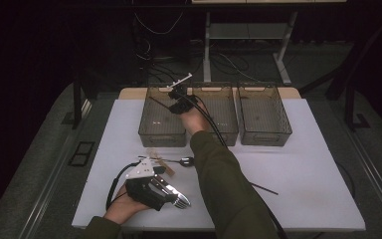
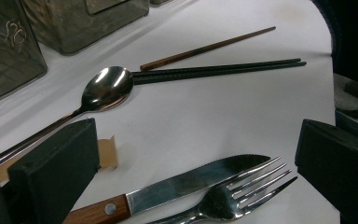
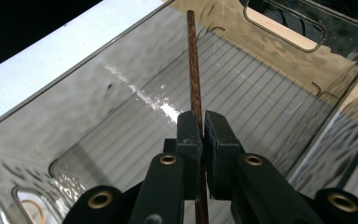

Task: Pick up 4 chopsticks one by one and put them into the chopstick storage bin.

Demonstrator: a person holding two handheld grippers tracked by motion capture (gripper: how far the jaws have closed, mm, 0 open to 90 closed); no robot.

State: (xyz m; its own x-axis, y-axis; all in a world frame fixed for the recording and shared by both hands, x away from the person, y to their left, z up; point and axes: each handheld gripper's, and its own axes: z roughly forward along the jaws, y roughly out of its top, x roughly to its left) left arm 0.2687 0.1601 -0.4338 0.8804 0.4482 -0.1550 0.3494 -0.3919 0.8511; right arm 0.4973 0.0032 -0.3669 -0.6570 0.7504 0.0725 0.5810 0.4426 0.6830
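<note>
My right gripper [image 3: 202, 126] is shut on a brown wooden chopstick [image 3: 195, 70] that points ahead into the left smoky plastic bin [image 3: 98, 93]. In the high view this right gripper [image 1: 177, 105] hangs over the left bin [image 1: 161, 134]. Near the table's front left, my left gripper [image 1: 165, 191] rests with its jaws wide open. Between those jaws [image 2: 196, 172] lie a wood-handled knife [image 2: 191, 182] and a fork [image 2: 233, 200], with neither pad touching them. Beyond them lie a spoon [image 2: 107, 88], another brown chopstick [image 2: 209, 46] and a pair of black chopsticks [image 2: 219, 70].
A middle bin [image 1: 219, 132] and a right bin [image 1: 263, 134] stand in a row with the left one at the back of the white table top [image 1: 308, 164]. A dark chopstick [image 1: 264, 188] lies to the right of the person's forearm.
</note>
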